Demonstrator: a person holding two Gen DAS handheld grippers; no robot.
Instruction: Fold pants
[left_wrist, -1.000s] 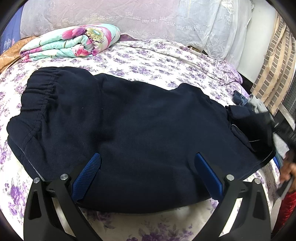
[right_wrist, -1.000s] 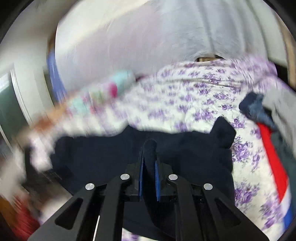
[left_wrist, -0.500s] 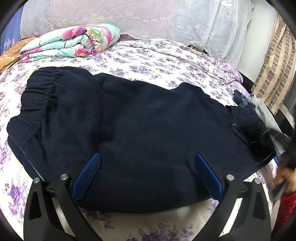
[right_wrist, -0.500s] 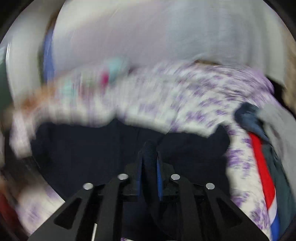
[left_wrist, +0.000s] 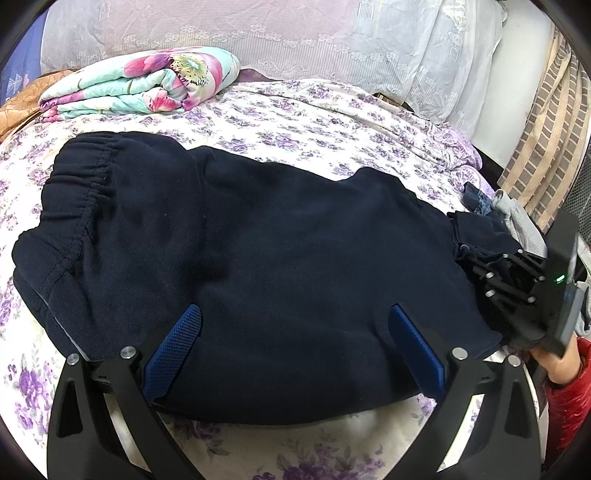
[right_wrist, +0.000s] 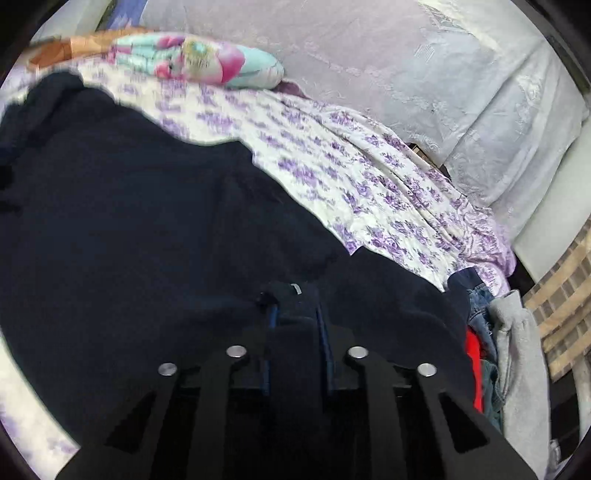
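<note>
Dark navy pants (left_wrist: 258, 266) lie folded across the floral bed, elastic waistband (left_wrist: 85, 184) at the left, leg ends at the right. My left gripper (left_wrist: 295, 332) is open, its blue pads (left_wrist: 177, 347) resting on the near edge of the pants. My right gripper (right_wrist: 295, 314) is shut on a bunch of the pants' fabric at the leg end; it shows in the left wrist view (left_wrist: 517, 273) at the right edge. The pants (right_wrist: 147, 240) fill the right wrist view.
A folded floral quilt (left_wrist: 140, 85) lies at the back left by the lace-covered headboard (left_wrist: 295, 37). A pile of clothes, grey (right_wrist: 517, 350), red and denim, sits at the bed's right edge. The bedsheet (left_wrist: 332, 122) shows beyond the pants.
My right gripper, still holding the leg end, has dropped low onto the pants at the right. The left gripper has not moved.
</note>
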